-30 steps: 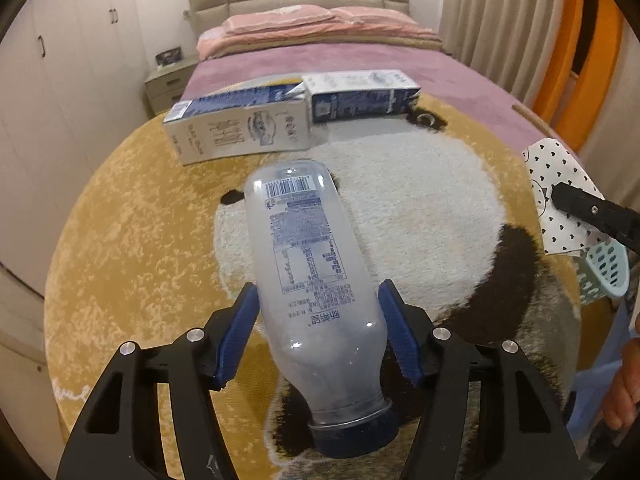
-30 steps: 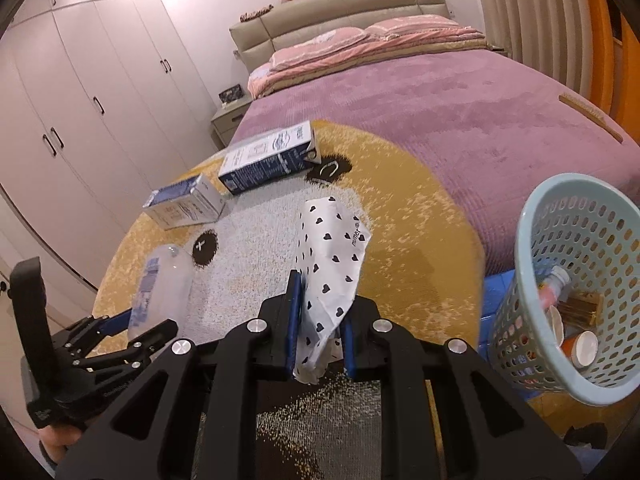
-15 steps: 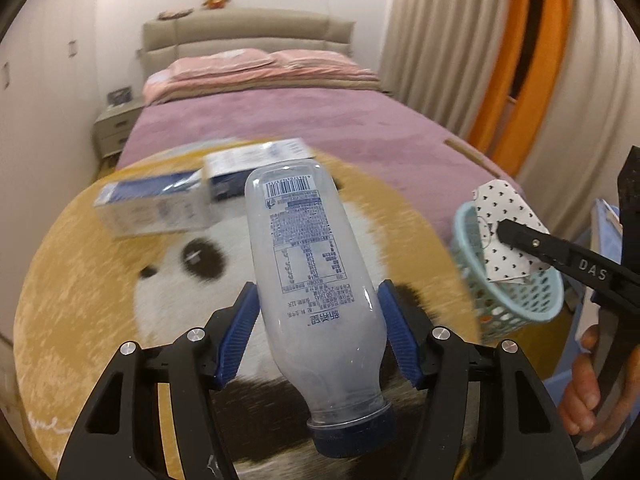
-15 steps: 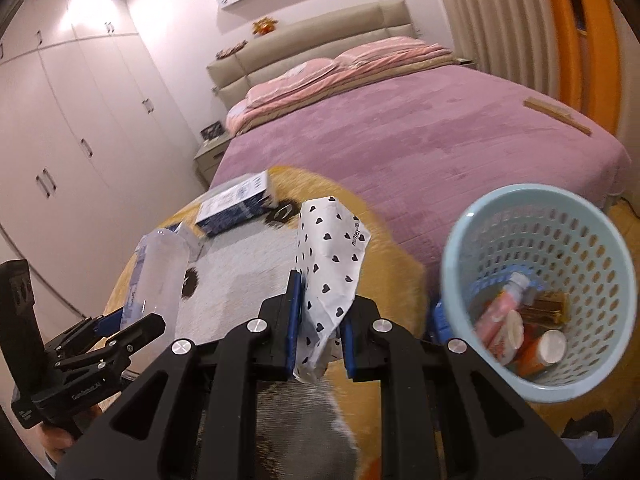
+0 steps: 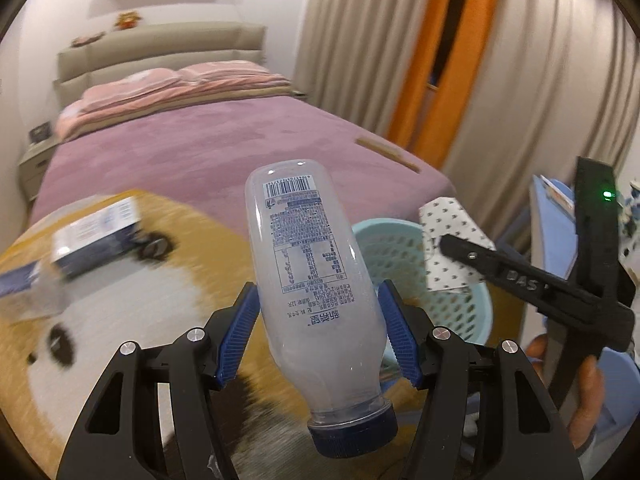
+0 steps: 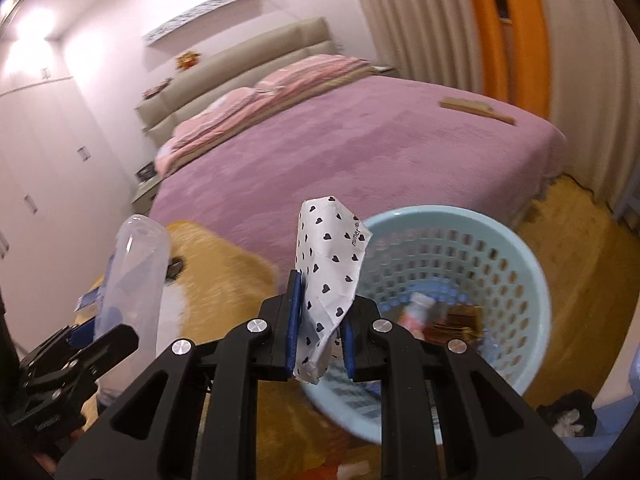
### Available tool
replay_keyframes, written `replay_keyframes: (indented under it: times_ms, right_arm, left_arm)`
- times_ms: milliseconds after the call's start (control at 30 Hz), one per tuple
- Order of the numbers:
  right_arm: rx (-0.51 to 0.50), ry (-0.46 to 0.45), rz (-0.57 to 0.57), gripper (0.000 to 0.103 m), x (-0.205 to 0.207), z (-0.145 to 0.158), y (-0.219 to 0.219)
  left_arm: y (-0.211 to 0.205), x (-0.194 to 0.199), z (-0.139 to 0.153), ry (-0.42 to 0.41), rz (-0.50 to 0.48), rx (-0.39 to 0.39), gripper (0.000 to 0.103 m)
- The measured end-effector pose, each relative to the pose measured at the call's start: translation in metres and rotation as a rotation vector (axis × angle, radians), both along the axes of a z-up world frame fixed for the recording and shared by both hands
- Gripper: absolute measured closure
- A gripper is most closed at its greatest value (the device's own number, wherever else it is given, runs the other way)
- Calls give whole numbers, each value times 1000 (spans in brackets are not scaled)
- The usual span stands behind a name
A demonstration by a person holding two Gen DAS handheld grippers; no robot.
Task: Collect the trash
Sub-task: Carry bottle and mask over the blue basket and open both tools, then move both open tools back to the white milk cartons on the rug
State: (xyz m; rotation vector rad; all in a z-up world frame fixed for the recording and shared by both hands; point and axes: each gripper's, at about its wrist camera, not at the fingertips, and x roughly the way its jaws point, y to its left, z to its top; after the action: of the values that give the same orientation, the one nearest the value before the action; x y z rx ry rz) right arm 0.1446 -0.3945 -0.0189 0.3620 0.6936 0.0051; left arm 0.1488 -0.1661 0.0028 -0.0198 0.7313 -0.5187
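Inside pale-blue basket [image 6: 520, 264]: small bottles, wrappers; left tool [image 5: 318, 332] grips bottle [image 5: 312, 276], right tool [image 6: 320, 332] wrapper [image 6: 328, 264]

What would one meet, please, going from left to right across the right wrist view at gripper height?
Left gripper holding the clear plastic bottle → white heart-printed paper wrapper clamped in the right gripper → pale blue perforated plastic basket.

Frosted clear bottle [image 5: 316, 280] with a navy cap [image 5: 354, 434] and blue-printed label — white wrapper [image 6: 330, 276] dotted with black hearts — pale blue perforated basket [image 6: 516, 280]. Mauve bedspread [image 5: 224, 156], pink pillows [image 5: 168, 88], orange curtain [image 5: 436, 60], mustard-and-white rug [image 5: 132, 304].
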Motion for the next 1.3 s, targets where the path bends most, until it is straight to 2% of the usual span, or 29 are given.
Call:
replay_keyframes:
  times_ms: [267,567,600,633,667,700,733,1100,1300]
  right_arm:
    - [25,83,-90,88,24,-34,-50]
    - [79,183,-137,86,51,-76,-73]
    - [94,189,-134,82,53,-79,-76]
    - [105,195,-128,72,55,-83,-79]
    - [110,202,-129,65,55,-85,-80]
    - [111,205,-140,48,55,-86,-82]
    - [107,193,-155,45,52,-86,-84]
    - [119,140,-133,45,29,-66,-73]
    - [105,96,-65,45,22,-40,-35]
  left_arm:
    - [-62,34,-24,53,-67,-13,43]
    - [-94,55,-48,98,-83,-11,42]
    - [-95,57,-50,102,-83,-24,42]
    - [-94,58,-53,110,-81,-42,40]
    - [-92,59,-54,116,-82,-53,35]
    - [-91,59,-55,123,-79,-71,31]
    - [-88,59,-55,122,-76,-78,31]
    - [-52,38,-46,93,-66,-117,27]
    - [-16,27,-35,80,-32,-156,27]
